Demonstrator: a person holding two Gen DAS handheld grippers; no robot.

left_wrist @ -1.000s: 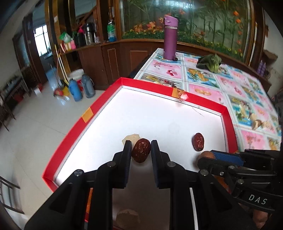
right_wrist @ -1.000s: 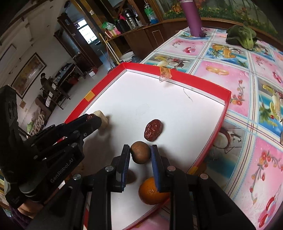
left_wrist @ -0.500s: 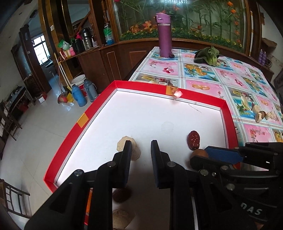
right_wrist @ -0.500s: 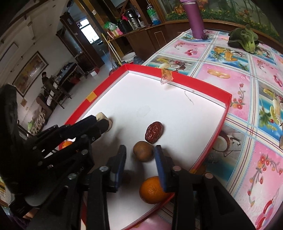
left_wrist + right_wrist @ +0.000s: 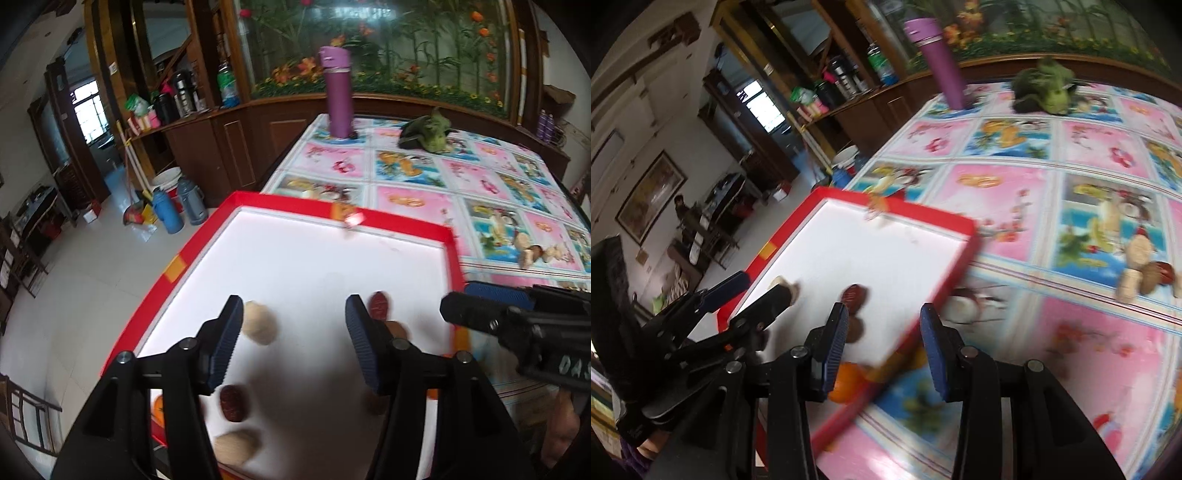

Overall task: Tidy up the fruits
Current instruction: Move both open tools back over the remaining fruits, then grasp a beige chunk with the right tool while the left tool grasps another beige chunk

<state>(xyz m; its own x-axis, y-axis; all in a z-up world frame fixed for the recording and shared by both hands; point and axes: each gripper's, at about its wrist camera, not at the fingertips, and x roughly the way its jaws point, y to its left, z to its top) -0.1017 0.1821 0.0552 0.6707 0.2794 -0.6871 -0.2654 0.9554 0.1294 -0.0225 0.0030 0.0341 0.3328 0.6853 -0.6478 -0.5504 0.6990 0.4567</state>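
Observation:
A red-rimmed white tray (image 5: 258,201) lies on the table's left end. My left gripper (image 5: 293,332) hovers over its near part, jaws opening, nothing between them. Under it lie a red date (image 5: 232,402) and a pale nut (image 5: 236,446); another pale nut (image 5: 258,326) sits by the left finger. A second red date (image 5: 378,306) and a brown round fruit (image 5: 397,328) lie by the right finger. My right gripper (image 5: 884,343) hangs over the tray's right rim (image 5: 945,280), jaws opening and empty, with the brown fruit (image 5: 855,328), the date (image 5: 854,295) and an orange (image 5: 847,382) to its left.
Several loose nuts and fruits (image 5: 1145,273) lie on the pink picture tablecloth (image 5: 1089,147) to the right. A purple bottle (image 5: 338,96) and a green vegetable (image 5: 428,131) stand at the far end. Left of the tray the table ends above the floor (image 5: 92,277).
My left gripper let go of the red date, which now lies on the tray, and opened wide. My right gripper released the brown fruit and swung right over the tray's rim.

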